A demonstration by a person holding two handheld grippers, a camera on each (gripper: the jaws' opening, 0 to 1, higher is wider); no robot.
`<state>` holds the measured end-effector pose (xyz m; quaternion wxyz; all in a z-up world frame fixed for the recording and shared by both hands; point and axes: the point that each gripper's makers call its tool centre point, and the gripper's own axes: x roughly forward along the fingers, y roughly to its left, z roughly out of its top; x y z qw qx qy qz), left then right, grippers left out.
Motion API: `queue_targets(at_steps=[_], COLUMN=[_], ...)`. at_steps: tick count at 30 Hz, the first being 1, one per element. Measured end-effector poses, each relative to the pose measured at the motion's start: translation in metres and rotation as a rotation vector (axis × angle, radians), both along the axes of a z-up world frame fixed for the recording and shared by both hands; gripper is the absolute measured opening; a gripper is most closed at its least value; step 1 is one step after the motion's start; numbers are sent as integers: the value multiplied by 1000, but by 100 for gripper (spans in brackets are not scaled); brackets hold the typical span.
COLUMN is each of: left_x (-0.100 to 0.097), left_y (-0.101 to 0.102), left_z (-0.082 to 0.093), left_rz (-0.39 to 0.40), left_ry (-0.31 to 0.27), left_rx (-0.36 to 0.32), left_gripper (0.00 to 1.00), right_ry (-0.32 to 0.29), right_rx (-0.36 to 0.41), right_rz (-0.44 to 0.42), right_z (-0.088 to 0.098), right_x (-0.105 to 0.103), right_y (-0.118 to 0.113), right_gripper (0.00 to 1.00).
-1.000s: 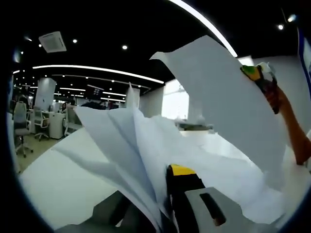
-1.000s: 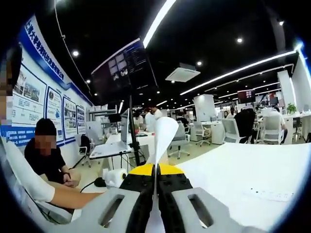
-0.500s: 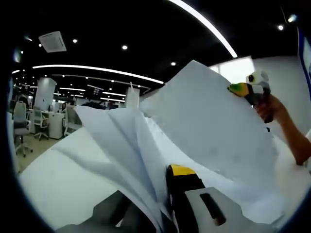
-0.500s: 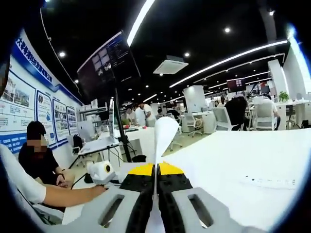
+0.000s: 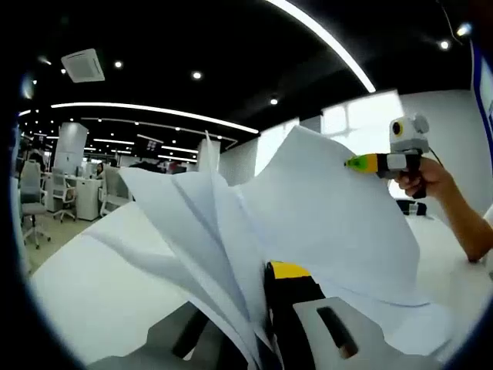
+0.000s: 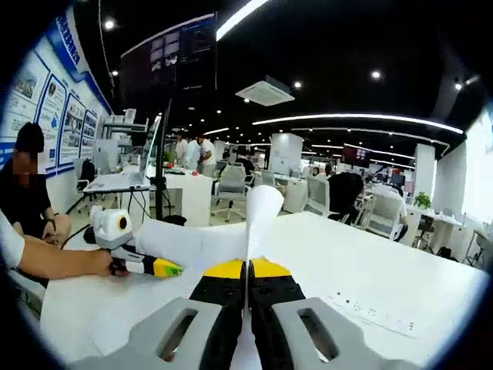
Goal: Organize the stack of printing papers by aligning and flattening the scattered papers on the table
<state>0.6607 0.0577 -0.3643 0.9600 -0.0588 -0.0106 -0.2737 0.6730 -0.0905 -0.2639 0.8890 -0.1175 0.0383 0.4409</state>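
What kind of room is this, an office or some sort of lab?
Most likely a large open-plan office or lab: rows of office chairs at desks, a dark ceiling with strip lights, and poster boards along one wall.

Open office: black ceiling (image 6: 323, 38), strip lights (image 5: 154, 112), desks (image 6: 185, 193).

Fanned papers (image 5: 200, 231) hide the left hand-held gripper (image 5: 258, 308)'s left jaw.
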Motion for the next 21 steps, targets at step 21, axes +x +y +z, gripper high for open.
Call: queue_targets(at_steps=[21], left_x=[-4], left_y=[-1], left_z=[6], left_rz=[-27], left_ry=[9], left_rx=[-57], left_gripper=[8], right_ry=[-219], right_rx=[-257], right_rz=[-97], right_z=[-14], right_x=[21], right_y=[-10], right_gripper=[0])
